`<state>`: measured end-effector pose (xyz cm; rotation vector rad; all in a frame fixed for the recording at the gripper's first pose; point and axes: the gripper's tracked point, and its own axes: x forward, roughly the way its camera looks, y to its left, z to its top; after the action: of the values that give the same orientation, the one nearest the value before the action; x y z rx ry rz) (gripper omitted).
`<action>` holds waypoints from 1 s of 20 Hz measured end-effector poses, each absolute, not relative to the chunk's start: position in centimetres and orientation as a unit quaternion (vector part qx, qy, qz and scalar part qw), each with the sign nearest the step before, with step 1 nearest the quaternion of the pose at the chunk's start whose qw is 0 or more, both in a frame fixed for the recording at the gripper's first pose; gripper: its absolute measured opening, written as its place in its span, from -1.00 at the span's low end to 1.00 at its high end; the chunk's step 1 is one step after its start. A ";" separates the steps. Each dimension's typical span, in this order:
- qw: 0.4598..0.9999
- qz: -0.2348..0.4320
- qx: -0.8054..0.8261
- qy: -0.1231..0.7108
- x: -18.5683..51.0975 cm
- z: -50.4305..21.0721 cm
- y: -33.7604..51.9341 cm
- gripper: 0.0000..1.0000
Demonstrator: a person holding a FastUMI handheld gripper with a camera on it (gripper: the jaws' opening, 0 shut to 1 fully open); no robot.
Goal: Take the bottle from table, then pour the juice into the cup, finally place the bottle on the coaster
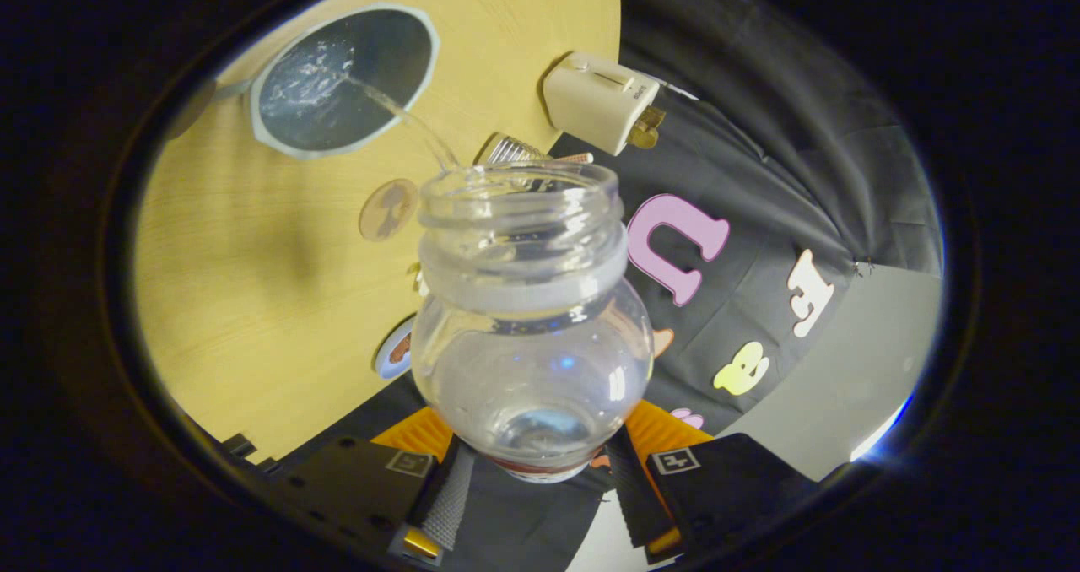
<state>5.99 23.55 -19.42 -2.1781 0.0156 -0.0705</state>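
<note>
Bright, even light falls on the surface point(253, 285), with a soft shadow beside the cup point(344, 78). Small glints sit on the bottle point(531, 344). Fisheye bending curves the edges; a blue flare marks the rim.

Your worktop point(253, 243) is pale wood-grain, evenly lit. Black cloth wall point(759, 175) hangs creased behind it. Grey floor point(852, 386) lies beyond.
</note>
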 end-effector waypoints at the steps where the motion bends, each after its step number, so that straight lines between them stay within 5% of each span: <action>1: 0.461 -0.030 -0.887 0.005 5.9 -19.4 23.6 0.57; 20: 0.435 -0.041 -0.899 -0.024 5.5 -17.3 24.5 0.57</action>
<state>5.53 24.54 -17.31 -2.2389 -0.0599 -0.1009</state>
